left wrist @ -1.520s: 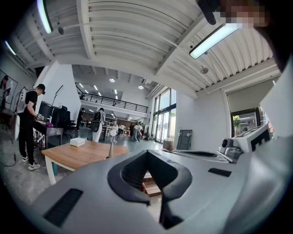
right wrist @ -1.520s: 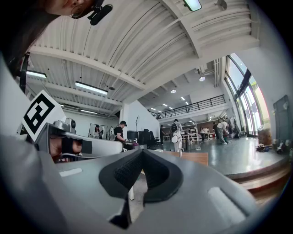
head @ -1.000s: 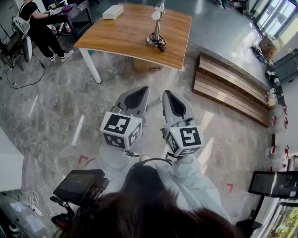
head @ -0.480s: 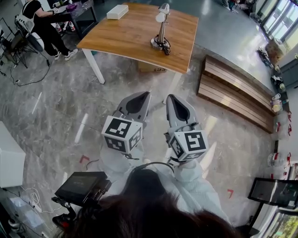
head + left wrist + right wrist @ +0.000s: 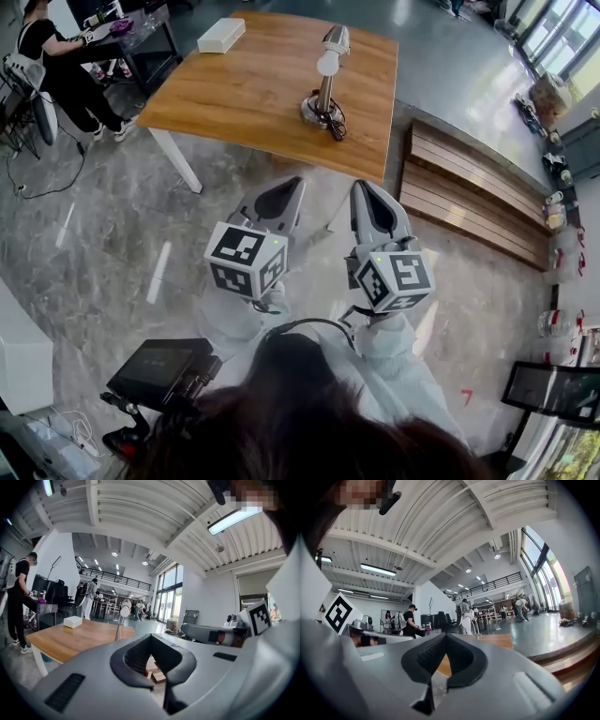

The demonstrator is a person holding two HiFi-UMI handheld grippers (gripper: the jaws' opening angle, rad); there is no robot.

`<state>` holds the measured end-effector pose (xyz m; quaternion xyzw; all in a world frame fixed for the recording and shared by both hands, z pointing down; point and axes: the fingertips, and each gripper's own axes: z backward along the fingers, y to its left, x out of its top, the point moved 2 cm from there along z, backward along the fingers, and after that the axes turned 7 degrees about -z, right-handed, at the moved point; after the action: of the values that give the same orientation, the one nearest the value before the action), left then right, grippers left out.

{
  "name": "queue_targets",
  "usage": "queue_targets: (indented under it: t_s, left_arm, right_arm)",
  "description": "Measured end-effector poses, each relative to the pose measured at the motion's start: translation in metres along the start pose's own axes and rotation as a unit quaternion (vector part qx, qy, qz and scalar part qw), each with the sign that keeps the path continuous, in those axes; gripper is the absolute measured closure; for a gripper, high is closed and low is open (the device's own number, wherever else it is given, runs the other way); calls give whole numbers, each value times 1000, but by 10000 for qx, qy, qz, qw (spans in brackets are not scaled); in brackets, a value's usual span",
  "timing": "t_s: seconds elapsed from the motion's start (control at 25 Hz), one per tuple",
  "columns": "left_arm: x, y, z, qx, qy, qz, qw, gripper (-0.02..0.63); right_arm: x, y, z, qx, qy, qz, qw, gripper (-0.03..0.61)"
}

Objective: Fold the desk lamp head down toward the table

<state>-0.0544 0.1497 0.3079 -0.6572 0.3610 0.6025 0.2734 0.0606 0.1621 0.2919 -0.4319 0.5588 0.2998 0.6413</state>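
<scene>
Two tongs are held side by side over the marble floor (image 5: 112, 234), near each other but not touching. The left tongs (image 5: 287, 184) are fully closed, pads together, with nothing between them. The right tongs (image 5: 364, 187) are likewise fully closed and empty. Both point ahead toward the desk (image 5: 244, 94), whose near edge lies ahead of their tips.

The desk lamp (image 5: 325, 82) stands on the desk ahead of the tongs, roughly between their two lines of aim and well apart from both. Its stem is upright and its head (image 5: 334, 39) is raised. Its round base (image 5: 315, 109) sits flat on the desk, with a dark cable (image 5: 336, 122) bunched just beside it.

Farther off, ahead and to the left of the left tongs, a white box (image 5: 221, 36) lies near the desk's far corner.
</scene>
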Motion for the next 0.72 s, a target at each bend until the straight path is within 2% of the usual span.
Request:
queue_targets:
  t_s: [0.24, 0.44, 0.72]
  left_arm:
    - [10, 63, -68, -320, 132, -73, 9994, 611]
    - [-10, 106, -122, -465, 414, 120, 9980, 611]
    - [-40, 153, -217, -685, 879, 70, 9937, 611]
  right_arm:
    - [4, -44, -73, -447, 66, -101, 9989, 577]
    - [-12, -83, -124, -711, 339, -248, 9966, 577]
    - [-32, -160, -200, -635, 678, -577, 9940, 577]
